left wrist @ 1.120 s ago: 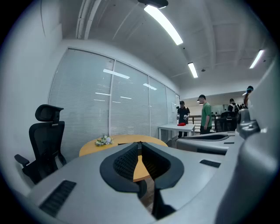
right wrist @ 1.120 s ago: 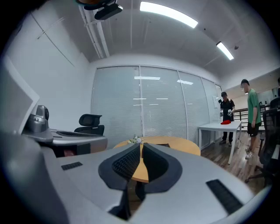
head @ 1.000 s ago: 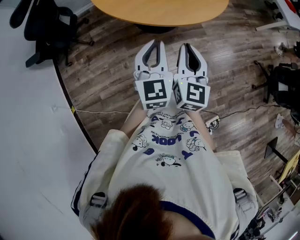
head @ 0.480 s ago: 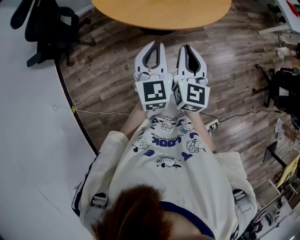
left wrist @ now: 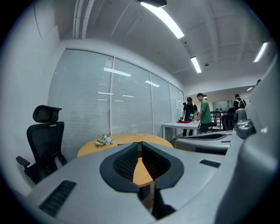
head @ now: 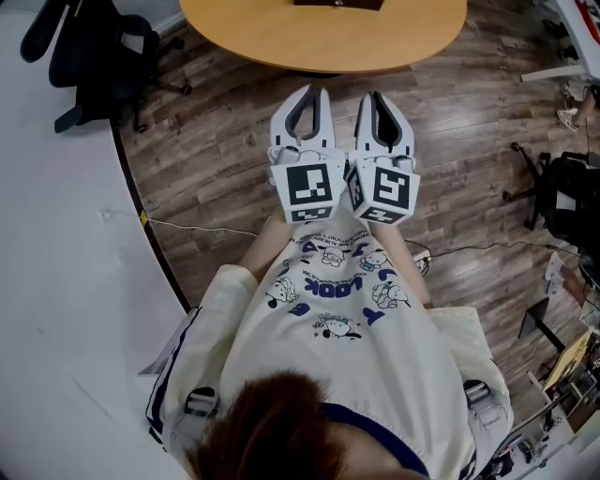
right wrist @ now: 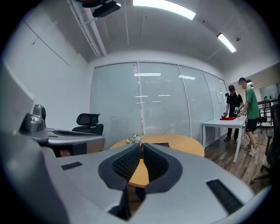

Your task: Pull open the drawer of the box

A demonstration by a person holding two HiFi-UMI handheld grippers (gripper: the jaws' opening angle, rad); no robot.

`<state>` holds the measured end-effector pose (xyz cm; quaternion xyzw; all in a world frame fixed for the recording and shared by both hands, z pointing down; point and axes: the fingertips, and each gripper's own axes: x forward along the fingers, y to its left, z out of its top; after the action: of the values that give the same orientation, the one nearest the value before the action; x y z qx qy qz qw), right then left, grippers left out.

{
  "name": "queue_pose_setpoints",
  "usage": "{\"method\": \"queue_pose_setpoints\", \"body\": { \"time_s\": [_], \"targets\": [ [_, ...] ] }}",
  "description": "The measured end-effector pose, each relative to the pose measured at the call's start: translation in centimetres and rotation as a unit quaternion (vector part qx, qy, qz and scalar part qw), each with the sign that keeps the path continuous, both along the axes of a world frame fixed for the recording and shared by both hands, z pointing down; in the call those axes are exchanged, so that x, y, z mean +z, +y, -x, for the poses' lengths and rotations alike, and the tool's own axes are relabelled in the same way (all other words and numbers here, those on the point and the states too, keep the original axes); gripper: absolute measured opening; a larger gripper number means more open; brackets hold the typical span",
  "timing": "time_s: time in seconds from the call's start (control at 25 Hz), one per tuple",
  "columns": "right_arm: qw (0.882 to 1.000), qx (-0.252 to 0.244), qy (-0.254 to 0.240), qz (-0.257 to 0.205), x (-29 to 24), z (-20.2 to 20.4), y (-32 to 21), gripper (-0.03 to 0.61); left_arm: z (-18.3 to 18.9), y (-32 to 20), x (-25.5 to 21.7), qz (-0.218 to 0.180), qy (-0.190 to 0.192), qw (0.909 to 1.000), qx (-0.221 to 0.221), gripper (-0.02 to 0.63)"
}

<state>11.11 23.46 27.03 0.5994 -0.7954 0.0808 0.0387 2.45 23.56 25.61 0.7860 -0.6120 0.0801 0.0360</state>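
This is an office. A black swivel chair [head: 89, 52] stands on a wood-plank floor [head: 206, 169] near a round wooden table [head: 323, 37]. Glass partitions with blinds [left wrist: 113, 100] run beneath ceiling strip lights [left wrist: 168, 19], and people [left wrist: 204, 113] stand at a white table [left wrist: 179, 125].

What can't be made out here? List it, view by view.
Box: head view, cut off by the top edge; drawer unseen.
Right gripper view: box a small dark shape on the table, part behind the right gripper; no drawer discernible.
Left gripper view: left gripper hides nearly all of it.
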Motion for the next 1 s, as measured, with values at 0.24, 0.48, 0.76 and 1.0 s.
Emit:
{"method": "queue_pose_setpoints", "body": {
  "time_s": [0.24,0.48,0.76,1.0],
  "targets": [
    [1.000,-0.012,0.002,0.000,0.6,-1.8,-2.0,0.044,-1.5,-1.6,0.3,-0.001,-0.002,0.9998,-0.017,0.034],
    [1.000,-0.030,0.003,0.003,0.9,-2.9,-3.2,0.044,-2.6,-2.7,0.4,-0.001,-0.001,0.9994,-0.034,0.034],
    [0.999,-0.040,-0.002,0.014,1.4,-3.3,-4.5,0.044,-3.2,-4.0,0.8,0.008,0.000,0.9991,-0.043,0.034],
    [0.999,-0.040,-0.005,0.021,2.1,-3.1,-5.8,0.044,-3.2,-5.3,1.5,0.013,0.002,0.9991,-0.040,0.034]
  ]
}}
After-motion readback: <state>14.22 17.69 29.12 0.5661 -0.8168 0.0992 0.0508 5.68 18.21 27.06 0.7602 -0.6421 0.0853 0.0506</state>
